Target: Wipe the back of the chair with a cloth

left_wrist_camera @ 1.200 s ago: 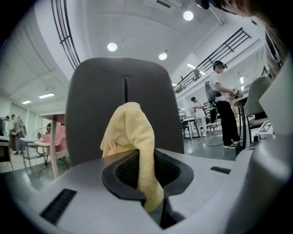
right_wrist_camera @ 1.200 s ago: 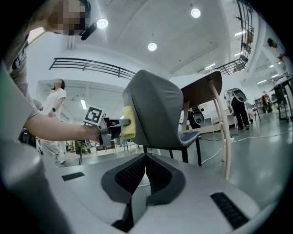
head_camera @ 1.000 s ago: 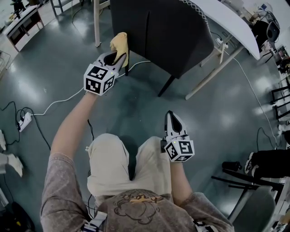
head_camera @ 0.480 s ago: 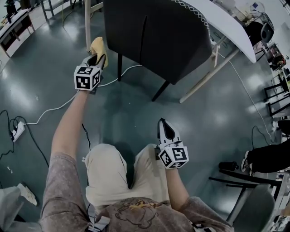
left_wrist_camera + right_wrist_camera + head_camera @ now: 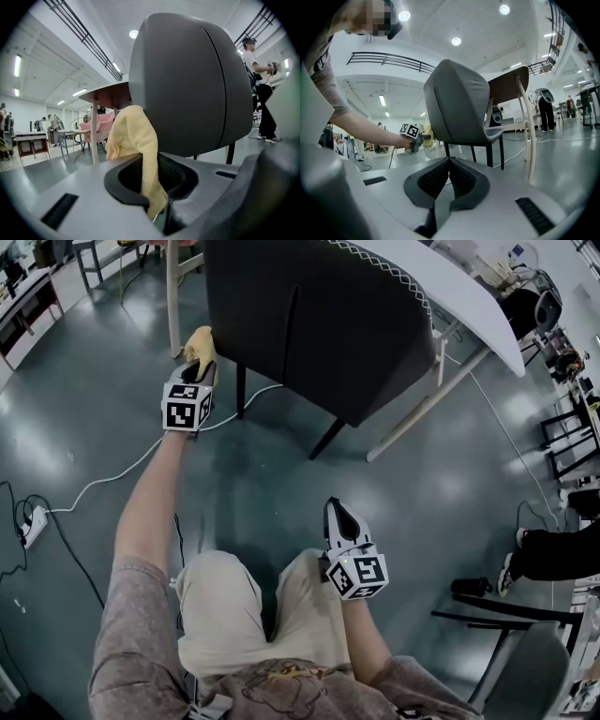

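The dark grey chair stands ahead with its back turned to me, pushed under a white table. My left gripper is shut on a yellow cloth, held out at the left edge of the chair back. In the left gripper view the yellow cloth hangs out from between the shut jaws, just short of the back. My right gripper hangs low over my lap, shut with nothing in it. The right gripper view shows the chair from the side and the left gripper beside it.
A white table on pale wooden legs covers the chair's seat. A white cable and power strip lie on the floor at left. Another chair and a person's legs are at right.
My left gripper with the cloth moved out left and away from me along the chair back's left edge. My right gripper stayed low near my lap.
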`<state>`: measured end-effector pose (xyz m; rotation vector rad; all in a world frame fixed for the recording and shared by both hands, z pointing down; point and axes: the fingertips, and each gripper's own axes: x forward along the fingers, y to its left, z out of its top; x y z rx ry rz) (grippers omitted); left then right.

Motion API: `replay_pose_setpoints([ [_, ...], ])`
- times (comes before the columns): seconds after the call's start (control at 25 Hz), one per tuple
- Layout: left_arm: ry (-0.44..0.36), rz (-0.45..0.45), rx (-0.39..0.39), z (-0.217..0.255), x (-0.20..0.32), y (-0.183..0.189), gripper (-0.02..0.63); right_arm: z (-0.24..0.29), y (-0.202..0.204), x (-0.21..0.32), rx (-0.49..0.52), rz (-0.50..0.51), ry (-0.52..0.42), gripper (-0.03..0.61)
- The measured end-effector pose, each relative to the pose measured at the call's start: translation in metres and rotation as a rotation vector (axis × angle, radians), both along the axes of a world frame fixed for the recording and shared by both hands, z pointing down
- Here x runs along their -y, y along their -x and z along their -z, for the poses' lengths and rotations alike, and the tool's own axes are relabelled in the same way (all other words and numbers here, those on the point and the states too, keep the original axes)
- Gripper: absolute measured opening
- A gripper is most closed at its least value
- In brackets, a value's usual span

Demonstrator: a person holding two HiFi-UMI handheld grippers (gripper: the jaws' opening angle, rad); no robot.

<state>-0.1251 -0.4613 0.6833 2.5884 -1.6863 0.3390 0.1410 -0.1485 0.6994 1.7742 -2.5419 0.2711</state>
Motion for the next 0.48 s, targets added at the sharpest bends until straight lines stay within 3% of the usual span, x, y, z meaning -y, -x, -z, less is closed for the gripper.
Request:
replay_pose_setpoints([
  [0.48,-0.039,-0.057,-0.041,0.014,-0.007,-0.033,0.063,-0.001,-0.008,0.002,0.007,-0.010,0.001,0.026],
])
